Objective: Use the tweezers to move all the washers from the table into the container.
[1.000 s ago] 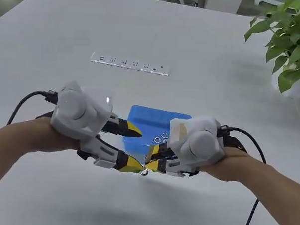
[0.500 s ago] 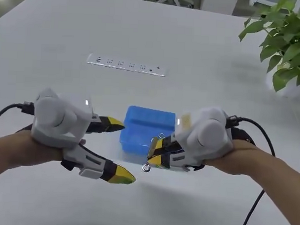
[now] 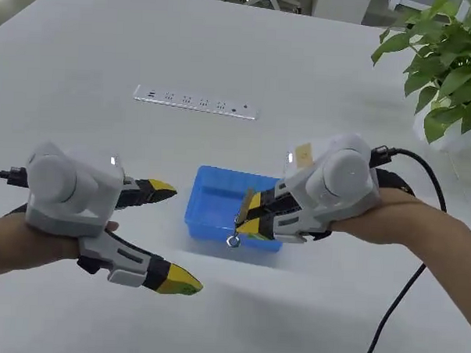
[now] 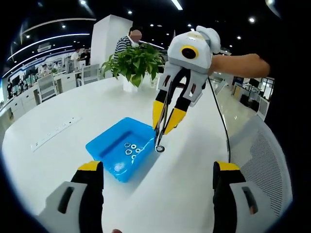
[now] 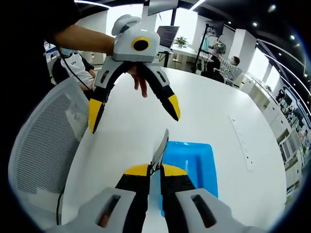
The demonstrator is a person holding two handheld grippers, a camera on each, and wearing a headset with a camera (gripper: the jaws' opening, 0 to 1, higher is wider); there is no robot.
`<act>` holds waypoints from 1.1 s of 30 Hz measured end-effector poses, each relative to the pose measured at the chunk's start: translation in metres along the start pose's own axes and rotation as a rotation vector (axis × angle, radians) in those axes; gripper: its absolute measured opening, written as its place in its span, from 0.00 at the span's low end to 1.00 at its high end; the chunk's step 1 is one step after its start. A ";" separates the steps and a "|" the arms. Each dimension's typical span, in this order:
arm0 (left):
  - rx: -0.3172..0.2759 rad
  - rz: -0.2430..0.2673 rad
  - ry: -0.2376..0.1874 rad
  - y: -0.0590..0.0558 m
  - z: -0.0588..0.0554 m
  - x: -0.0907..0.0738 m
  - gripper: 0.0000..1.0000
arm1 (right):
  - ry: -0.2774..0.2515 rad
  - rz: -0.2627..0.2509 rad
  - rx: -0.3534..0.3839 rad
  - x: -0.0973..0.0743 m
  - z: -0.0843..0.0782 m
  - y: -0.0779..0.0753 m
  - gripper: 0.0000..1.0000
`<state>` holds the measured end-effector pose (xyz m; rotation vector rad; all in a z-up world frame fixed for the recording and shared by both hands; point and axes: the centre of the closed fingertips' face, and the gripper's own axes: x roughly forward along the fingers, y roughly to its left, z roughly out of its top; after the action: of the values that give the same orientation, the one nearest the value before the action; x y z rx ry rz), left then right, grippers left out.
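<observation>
Blue container holds washers; right gripper fingers clamp tweezers carrying washer; left gripper fingers wide.

Right claw's tweezers have lifted the washer up beside the container.

The counter is smooth and white with a soft matt sheen, and the container on it looks like glossy blue plastic (faintly see-through at the walls, as far as one can tell). The tweezers and the washer at their tip are bare, bright metal. The left gripper and right gripper have matt white plastic shells and smooth black-and-yellow jaws
</observation>
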<state>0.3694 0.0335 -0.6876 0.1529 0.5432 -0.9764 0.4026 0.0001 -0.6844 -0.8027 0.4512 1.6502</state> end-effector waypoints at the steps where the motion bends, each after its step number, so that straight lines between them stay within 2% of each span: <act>1: -0.002 0.003 -0.002 0.000 0.000 -0.001 0.99 | -0.003 -0.003 0.001 -0.001 0.001 -0.003 0.09; 8: -0.012 0.022 -0.013 0.003 -0.001 -0.006 0.99 | -0.004 -0.019 -0.007 -0.003 0.000 -0.021 0.09; 16: -0.017 0.035 -0.011 0.005 -0.003 -0.009 0.99 | -0.002 -0.032 -0.011 0.004 -0.007 -0.039 0.09; 33: -0.019 0.060 -0.023 0.014 -0.002 -0.016 0.99 | 0.014 -0.042 -0.027 0.031 -0.021 -0.058 0.09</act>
<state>0.3733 0.0541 -0.6833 0.1399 0.5234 -0.9130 0.4614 0.0213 -0.7130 -0.8391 0.4200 1.6158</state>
